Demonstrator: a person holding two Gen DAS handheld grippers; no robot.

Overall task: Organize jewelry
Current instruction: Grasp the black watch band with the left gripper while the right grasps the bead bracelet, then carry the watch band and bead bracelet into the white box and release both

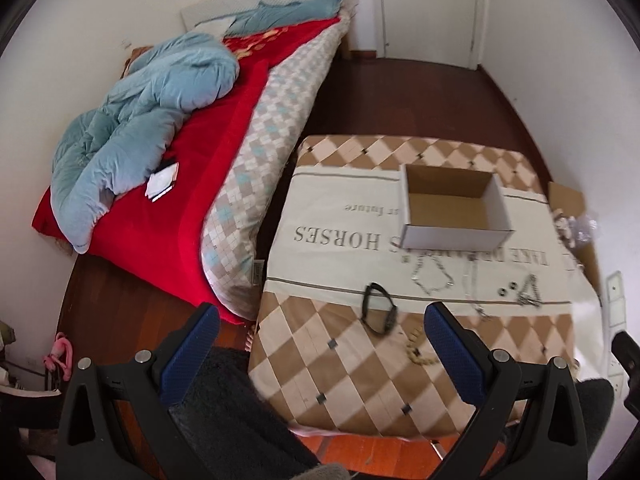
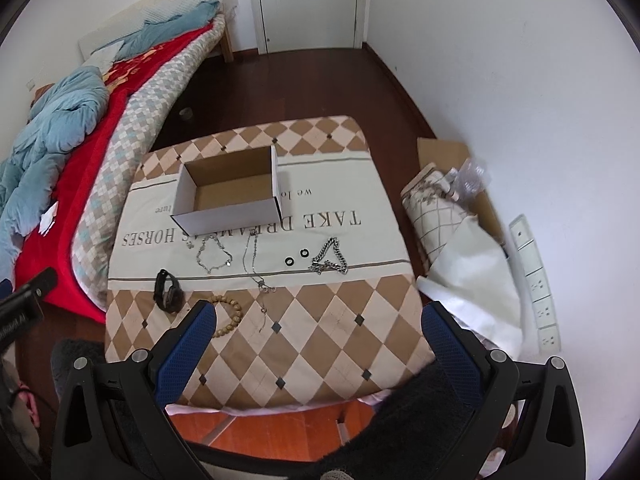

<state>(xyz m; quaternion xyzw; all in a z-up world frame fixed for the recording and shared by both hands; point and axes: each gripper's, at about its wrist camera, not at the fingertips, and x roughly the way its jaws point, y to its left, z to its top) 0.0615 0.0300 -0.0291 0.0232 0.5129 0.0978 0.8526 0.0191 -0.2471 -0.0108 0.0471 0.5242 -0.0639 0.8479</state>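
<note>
Hovering over the near edge of the diamond-patterned cloth-covered table (image 2: 320, 360), the right gripper (image 2: 318, 332) and left gripper (image 1: 322, 332) both have jaws spread wide, holding nothing. An open white cardboard box (image 2: 228, 210) sits at 11 o'clock from the right gripper. Between box and gripper lie a chunky silver chain (image 2: 330, 260), two small black rings (image 2: 297, 257), thin silver necklaces (image 2: 214, 256), a black watch (image 2: 168, 290) and a wooden bead bracelet (image 2: 230, 316).

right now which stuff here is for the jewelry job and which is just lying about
For the job: box, watch, bead bracelet, chain bracelet, two rings, two necklaces.

Lying about: quilt, rolled cloth, floor cardboard.
</note>
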